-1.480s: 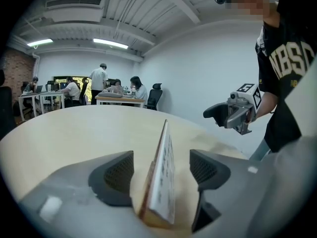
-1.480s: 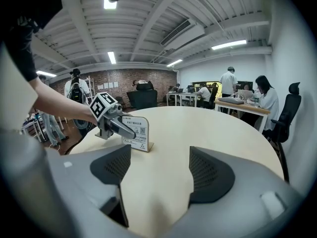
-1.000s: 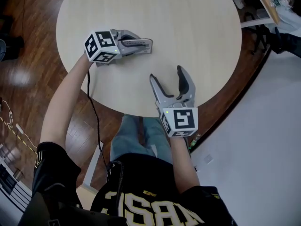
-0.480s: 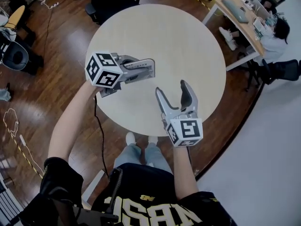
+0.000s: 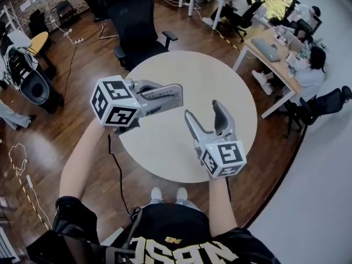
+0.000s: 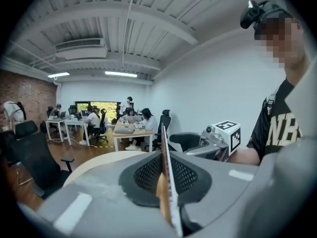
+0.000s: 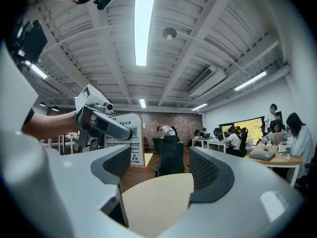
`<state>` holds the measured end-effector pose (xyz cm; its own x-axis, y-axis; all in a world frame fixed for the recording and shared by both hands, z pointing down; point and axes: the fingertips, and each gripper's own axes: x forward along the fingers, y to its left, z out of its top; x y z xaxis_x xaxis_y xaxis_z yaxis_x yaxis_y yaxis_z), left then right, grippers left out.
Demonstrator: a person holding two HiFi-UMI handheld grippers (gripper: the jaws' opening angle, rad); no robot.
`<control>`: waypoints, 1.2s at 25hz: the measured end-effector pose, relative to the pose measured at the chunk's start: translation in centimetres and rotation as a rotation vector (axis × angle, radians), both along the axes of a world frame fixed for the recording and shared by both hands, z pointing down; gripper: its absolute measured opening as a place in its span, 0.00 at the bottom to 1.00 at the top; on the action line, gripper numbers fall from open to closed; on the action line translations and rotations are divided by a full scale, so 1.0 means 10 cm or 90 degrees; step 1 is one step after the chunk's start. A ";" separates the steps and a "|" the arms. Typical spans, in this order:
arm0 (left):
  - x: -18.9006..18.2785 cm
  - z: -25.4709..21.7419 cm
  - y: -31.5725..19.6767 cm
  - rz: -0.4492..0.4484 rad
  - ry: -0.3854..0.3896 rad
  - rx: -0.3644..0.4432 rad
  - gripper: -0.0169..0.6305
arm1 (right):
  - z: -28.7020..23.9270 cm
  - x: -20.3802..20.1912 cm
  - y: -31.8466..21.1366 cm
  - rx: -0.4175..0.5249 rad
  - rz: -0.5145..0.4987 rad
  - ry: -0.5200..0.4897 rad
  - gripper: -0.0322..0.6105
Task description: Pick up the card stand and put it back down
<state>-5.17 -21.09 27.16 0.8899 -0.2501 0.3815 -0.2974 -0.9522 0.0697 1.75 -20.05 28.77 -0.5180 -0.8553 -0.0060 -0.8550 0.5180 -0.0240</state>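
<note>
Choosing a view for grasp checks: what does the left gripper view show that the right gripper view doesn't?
Only the left gripper view: the card stand edge-on, pinched between the pads of the shut left claw, so the grip itself is readable.
Only the right gripper view: the card stand's printed face with its QR code, hanging from the left claw, seen past the open, empty right claw.
Both: the round table below, the opposite gripper, and seated people at desks in the background.

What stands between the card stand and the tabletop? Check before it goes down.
Nothing visible does. The card stand is clamped in the shut left gripper over the round table, whose top shows bare. The open right gripper hangs alongside, not beneath it.
</note>
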 end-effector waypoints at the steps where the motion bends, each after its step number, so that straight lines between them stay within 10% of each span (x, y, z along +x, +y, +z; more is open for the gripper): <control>1: -0.01 -0.10 0.02 -0.012 0.005 0.017 0.05 | -0.08 -0.01 0.01 0.010 -0.005 -0.003 0.63; 12: -0.73 -0.59 -0.02 -0.278 0.012 0.215 0.05 | -0.48 -0.25 0.03 0.058 -0.021 -0.012 0.63; 30: -1.26 -0.24 0.22 -0.603 0.155 0.283 0.05 | -0.32 -0.15 0.01 0.044 0.022 -0.010 0.63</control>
